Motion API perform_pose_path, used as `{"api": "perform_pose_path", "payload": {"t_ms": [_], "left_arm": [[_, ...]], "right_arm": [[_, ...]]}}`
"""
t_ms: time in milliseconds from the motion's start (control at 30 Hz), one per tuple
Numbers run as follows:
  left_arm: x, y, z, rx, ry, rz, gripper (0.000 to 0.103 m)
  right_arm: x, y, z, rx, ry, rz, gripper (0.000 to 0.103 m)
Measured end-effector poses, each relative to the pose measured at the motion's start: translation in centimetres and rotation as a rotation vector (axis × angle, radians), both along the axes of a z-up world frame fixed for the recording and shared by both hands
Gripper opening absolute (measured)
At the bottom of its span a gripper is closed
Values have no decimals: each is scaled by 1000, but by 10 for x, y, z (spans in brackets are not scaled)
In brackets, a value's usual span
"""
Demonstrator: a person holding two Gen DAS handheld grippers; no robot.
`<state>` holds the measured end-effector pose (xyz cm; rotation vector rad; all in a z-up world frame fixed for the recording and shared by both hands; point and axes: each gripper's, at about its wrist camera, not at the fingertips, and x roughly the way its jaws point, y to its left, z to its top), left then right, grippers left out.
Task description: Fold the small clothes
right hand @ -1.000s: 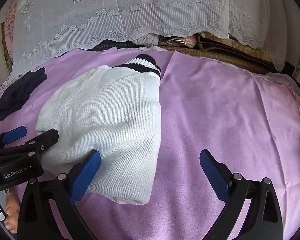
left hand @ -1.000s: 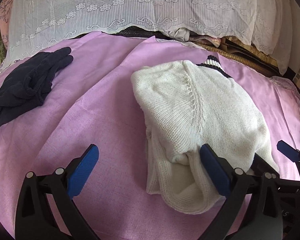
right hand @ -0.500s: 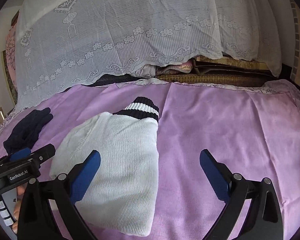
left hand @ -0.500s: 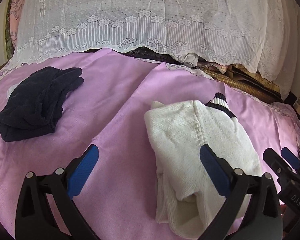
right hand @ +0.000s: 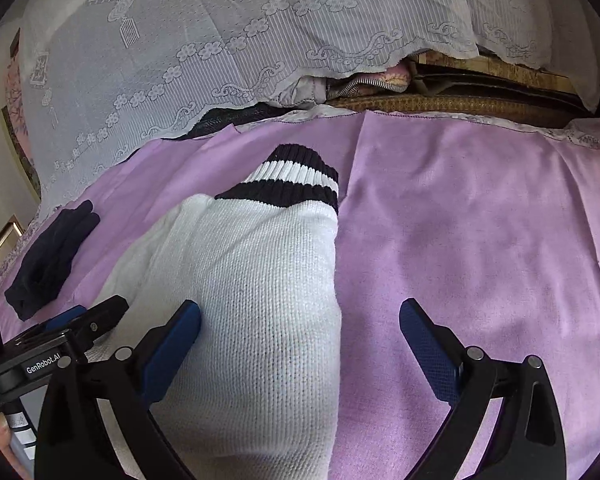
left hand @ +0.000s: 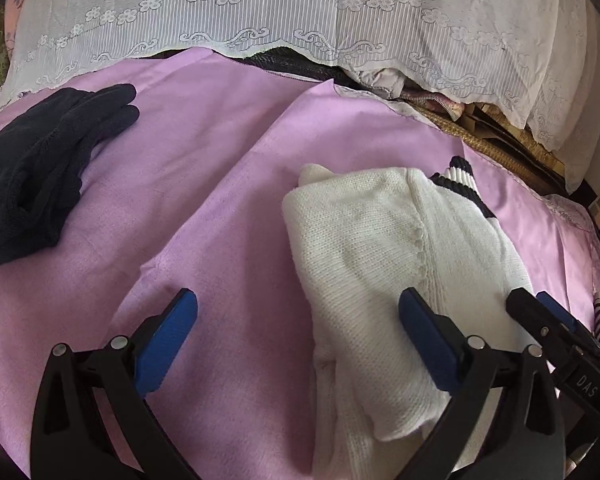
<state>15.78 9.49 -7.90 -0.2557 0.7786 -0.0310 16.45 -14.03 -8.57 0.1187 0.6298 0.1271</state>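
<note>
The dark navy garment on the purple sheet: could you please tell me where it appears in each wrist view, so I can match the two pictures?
Left wrist view: the dark navy garment lies crumpled at the far left, large.
Right wrist view: it sits small at the left edge, beyond the left claw.
Shared landmark: the folded white sweater, to the garment's right in both views.

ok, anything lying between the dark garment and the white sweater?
No. In the left wrist view only bare purple sheet separates the dark garment from the white sweater.
</note>
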Motion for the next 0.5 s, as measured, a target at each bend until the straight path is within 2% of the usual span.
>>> {"api": "perform_pose_path", "payload": {"t_ms": [67, 133, 200, 267, 333, 367, 500], "left_arm": [[-12, 5, 7, -26, -22, -17, 98], [-18, 6, 11, -64, -28, -50, 98], [-18, 2, 9, -109, -12, -101, 98], [-14, -5, -1, -106, 21, -124, 98], [-8, -10, -13, -76, 52, -129, 99], [-7, -10, -16, -86, 49, -135, 99], [-8, -7, -12, -97, 39, -130, 99]], "right_arm": [[-15, -5, 9, 2, -54, -21, 100], [-22, -9, 13, 21, -69, -13, 100], [-18, -4, 4, -5, -15, 2, 100], [-7, 2, -14, -40, 74, 18, 100], [-5, -4, -15, 15, 86, 28, 100], [-4, -6, -16, 28, 89, 31, 100], [-9, -12, -8, 64, 62, 22, 100]]}}
